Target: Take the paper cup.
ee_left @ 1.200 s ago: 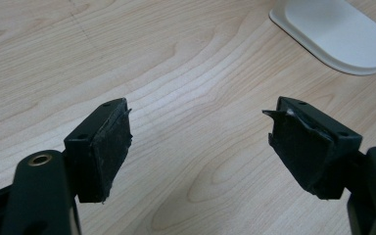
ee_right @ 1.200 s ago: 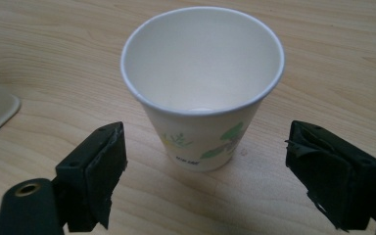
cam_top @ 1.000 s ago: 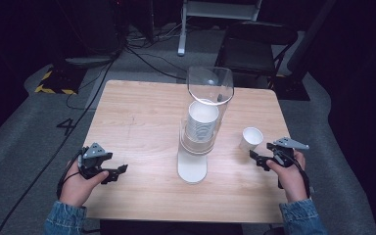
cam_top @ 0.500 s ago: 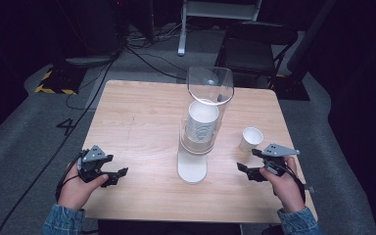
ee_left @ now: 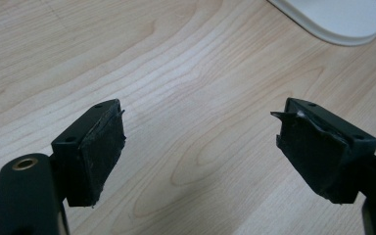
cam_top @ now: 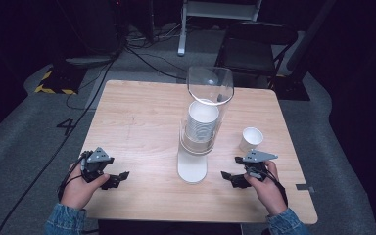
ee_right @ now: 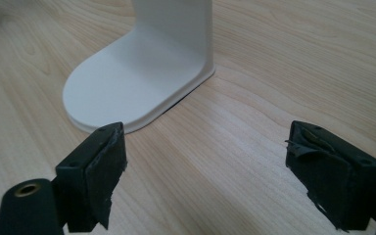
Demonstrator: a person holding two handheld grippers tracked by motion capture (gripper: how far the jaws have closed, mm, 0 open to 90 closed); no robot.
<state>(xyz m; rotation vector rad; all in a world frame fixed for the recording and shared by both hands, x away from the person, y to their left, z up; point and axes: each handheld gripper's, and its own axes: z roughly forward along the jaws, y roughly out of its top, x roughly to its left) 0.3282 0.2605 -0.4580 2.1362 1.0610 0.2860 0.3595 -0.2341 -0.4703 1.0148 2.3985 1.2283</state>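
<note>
on the table: a light wood table (cam_top: 142, 117) carries a white cup dispenser (cam_top: 201, 122) near its middle and a single paper cup (cam_top: 251, 139) to the dispenser's right, well apart from it.
room: dark, with grey carpet, a black chair (cam_top: 254, 41) beyond the far edge, cables on the floor and a yellow-black striped strip (cam_top: 54, 82) at far left.
dispenser: a clear tube (cam_top: 209, 88) stands upright over a stack of white cups (cam_top: 201, 122); its flat white base (cam_top: 192, 169) reaches toward the near edge.
left gripper (cam_top: 117, 178): released, jaws spread wide, held in the left hand (cam_top: 81, 183) near the near-left corner, low over bare wood and pointing toward the base.
right gripper (cam_top: 230, 176): released, jaws spread wide, held in the right hand (cam_top: 267, 183), just right of the base and nearer than the paper cup.
left gripper view: wood grain between the pads (ee_left: 100, 152), and the rounded end of the base (ee_left: 333, 19) at the top right corner.
right gripper view: the base (ee_right: 127, 83) and the foot of its upright post close ahead, slightly left of the gap; torn pad facing (ee_right: 318, 166) on the right jaw.
open room: bare wood across the whole left half and the far side; both hands sit close to the near edge.
</note>
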